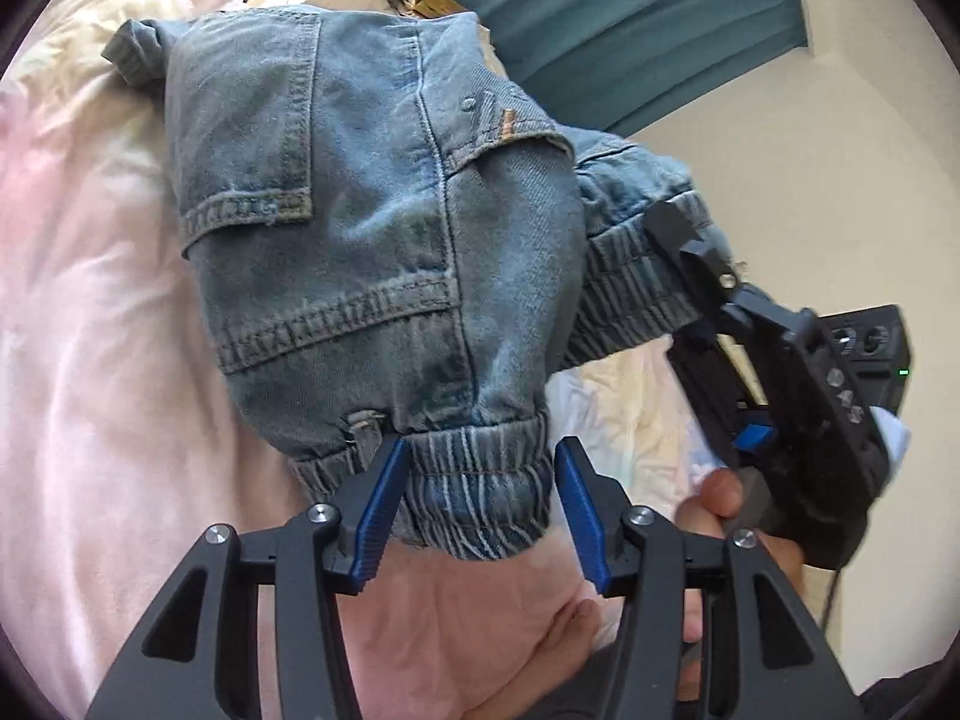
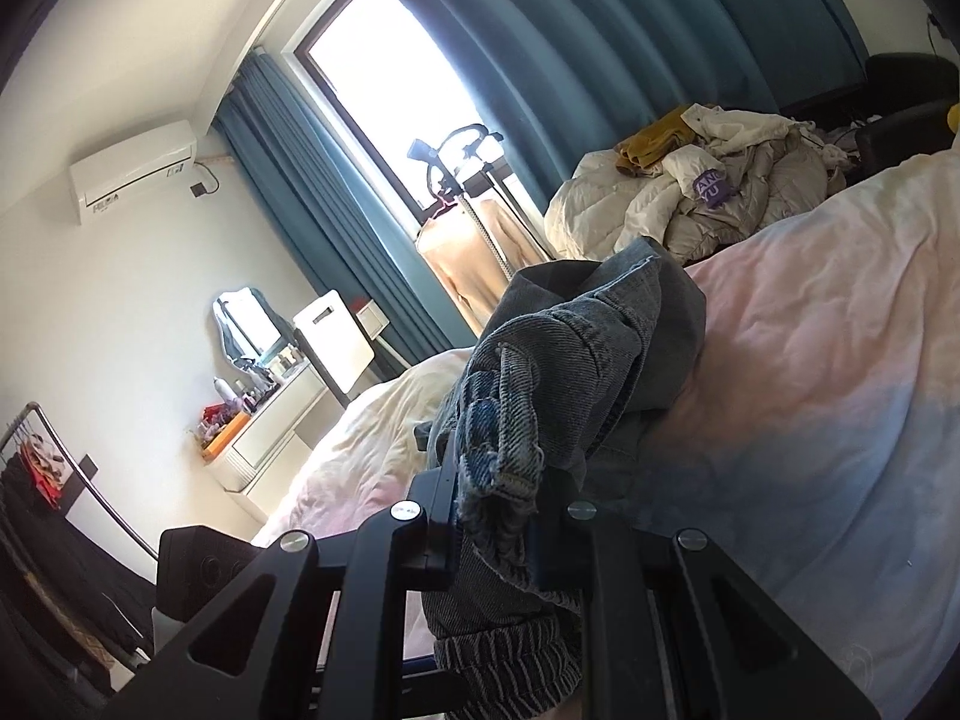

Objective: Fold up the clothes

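Although the pale pink and cream quilted bedspread fills most of both views, we lose its edges past the lens rim, and its far side disappears under a heap of cream puffer coats. Soft creases run across it. Behind hang teal pleated curtains, their tops cut off, and the window between them is blown out to white.

On the bedspread lies our pair of faded blue denim jogger trousers — bunched, with stitched patch pockets, a centre seam and ribbed elastic cuffs. We cannot make out how the legs lie beneath the bundle.

Our left gripper stands spread, its ridged blue fingers either side of one gathered cuff; the left one touches the fabric, the right one stands clear, so nothing is pinched. Our right gripper is clamped on a frayed denim fold, its pads buried in cloth. In the left view it bites the other cuff — a bare hand wraps its handle, partly hidden behind the black frame.
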`<action>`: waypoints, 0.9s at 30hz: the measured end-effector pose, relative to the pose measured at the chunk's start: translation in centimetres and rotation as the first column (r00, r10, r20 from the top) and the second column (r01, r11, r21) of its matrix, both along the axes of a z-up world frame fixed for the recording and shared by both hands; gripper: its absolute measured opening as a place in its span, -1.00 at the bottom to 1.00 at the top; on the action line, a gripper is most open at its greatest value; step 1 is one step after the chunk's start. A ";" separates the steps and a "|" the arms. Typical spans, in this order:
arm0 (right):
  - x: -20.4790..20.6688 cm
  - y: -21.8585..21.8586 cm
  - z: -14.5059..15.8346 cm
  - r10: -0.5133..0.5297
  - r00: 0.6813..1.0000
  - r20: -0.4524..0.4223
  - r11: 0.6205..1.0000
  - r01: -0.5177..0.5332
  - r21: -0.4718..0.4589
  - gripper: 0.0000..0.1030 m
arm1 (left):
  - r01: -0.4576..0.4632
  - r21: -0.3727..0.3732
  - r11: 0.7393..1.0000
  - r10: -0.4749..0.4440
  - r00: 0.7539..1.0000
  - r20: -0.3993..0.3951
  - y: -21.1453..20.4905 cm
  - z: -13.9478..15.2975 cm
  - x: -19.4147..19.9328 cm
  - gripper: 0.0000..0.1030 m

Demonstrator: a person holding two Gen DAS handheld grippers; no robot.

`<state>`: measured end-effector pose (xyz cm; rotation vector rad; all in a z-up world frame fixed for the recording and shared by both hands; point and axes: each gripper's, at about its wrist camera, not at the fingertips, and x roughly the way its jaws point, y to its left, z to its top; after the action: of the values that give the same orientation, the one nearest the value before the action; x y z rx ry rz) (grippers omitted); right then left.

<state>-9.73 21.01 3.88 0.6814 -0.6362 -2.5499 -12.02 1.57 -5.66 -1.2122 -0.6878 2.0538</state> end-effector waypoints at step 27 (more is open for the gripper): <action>-1.8 5.7 1.9 -0.081 0.985 0.153 0.994 0.090 -0.055 -0.73 | -0.089 -0.084 0.992 0.073 0.983 -0.170 0.5 5.1 4.4 -0.68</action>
<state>-11.57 26.73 5.74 0.8480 -0.8070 -2.5618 -7.64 2.08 -0.57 -1.0623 -0.5781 2.2463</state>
